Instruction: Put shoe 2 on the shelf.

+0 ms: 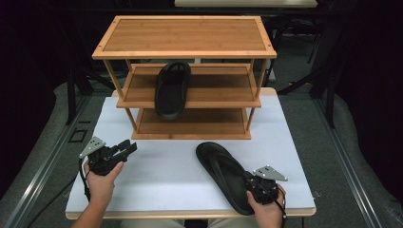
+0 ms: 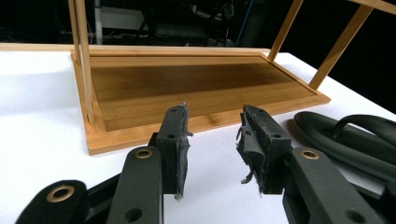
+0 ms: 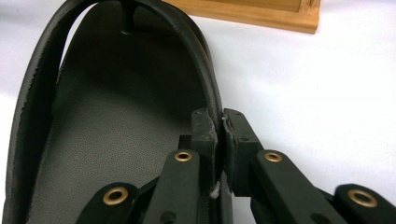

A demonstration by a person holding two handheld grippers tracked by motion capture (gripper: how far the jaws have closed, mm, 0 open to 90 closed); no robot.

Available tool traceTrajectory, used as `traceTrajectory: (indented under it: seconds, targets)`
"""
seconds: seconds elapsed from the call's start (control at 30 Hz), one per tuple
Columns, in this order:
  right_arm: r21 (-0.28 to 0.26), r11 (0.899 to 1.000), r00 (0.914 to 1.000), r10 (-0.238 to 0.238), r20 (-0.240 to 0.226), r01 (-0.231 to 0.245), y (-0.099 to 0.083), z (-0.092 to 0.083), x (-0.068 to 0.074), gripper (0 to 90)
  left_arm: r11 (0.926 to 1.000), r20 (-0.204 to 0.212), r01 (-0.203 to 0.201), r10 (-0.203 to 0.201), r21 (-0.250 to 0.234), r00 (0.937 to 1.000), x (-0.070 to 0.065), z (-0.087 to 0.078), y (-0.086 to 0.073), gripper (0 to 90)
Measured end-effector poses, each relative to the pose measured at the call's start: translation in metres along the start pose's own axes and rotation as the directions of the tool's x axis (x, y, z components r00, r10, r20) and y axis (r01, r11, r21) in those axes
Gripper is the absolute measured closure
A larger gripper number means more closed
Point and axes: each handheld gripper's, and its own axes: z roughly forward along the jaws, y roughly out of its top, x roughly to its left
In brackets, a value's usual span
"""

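The sandal [image 1: 223, 173] is laid flat on the bench [image 1: 157, 185], its long axis diagonal, toe toward the rack [image 1: 185, 95], its edge gripped by the right claw [image 3: 219, 135]; the left claw [image 2: 212, 140] is held open.

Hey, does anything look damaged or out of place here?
Yes. The left gripper has frayed black rubber pads with torn shreds hanging off. One black rubber flip-flop overhangs the front edge of the bamboo shoe rack middle shelf.
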Motion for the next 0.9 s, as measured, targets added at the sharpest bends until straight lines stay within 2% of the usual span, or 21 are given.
traceTrajectory:
  seconds: [0.13,0.2,0.27,0.47,0.57,0.67,0.77,0.9]
  targets:
    - [-0.042,0.999,1.0000,0.002,0.004,-0.002,0.002,-0.003,0.001,83.5,1.0000,-0.003,0.001,-0.001,-0.003,1.0000,0.000,-0.001,-0.001,61.6]
    - [-0.064,0.998,0.9999,0.004,-0.015,-0.005,0.003,-0.005,0.001,83.5,1.0000,-0.005,0.004,-0.004,-0.002,1.0000,0.001,-0.002,-0.001,61.5]
    - [-0.073,0.997,1.0000,0.006,-0.001,-0.006,0.004,-0.006,0.001,83.5,1.0000,-0.008,0.002,-0.002,-0.002,1.0000,0.001,-0.003,-0.001,61.6]
    - [-0.149,0.989,0.9998,0.020,-0.008,-0.021,0.008,-0.014,0.000,83.5,1.0000,-0.020,0.004,-0.004,-0.003,0.9998,0.003,-0.007,-0.002,61.5]
    - [-0.157,0.987,0.9997,0.022,-0.012,-0.024,0.010,-0.016,0.000,83.5,1.0000,-0.022,0.006,-0.006,-0.006,0.9997,0.004,-0.008,-0.003,61.6]
    - [-0.189,0.982,0.9995,0.021,-0.022,-0.024,0.014,-0.020,0.001,83.5,0.9999,-0.029,0.009,-0.009,-0.007,0.9995,0.005,-0.011,-0.003,61.6]
    - [-0.194,0.981,0.9997,0.020,-0.014,-0.022,0.015,-0.022,0.001,83.5,0.9999,-0.032,0.010,-0.011,-0.009,0.9994,0.006,-0.012,-0.004,61.6]
    - [-0.211,0.976,0.9985,0.048,-0.027,-0.052,0.020,-0.026,0.000,83.5,0.9999,-0.040,0.011,-0.011,-0.007,0.9991,0.006,-0.015,-0.004,61.6]
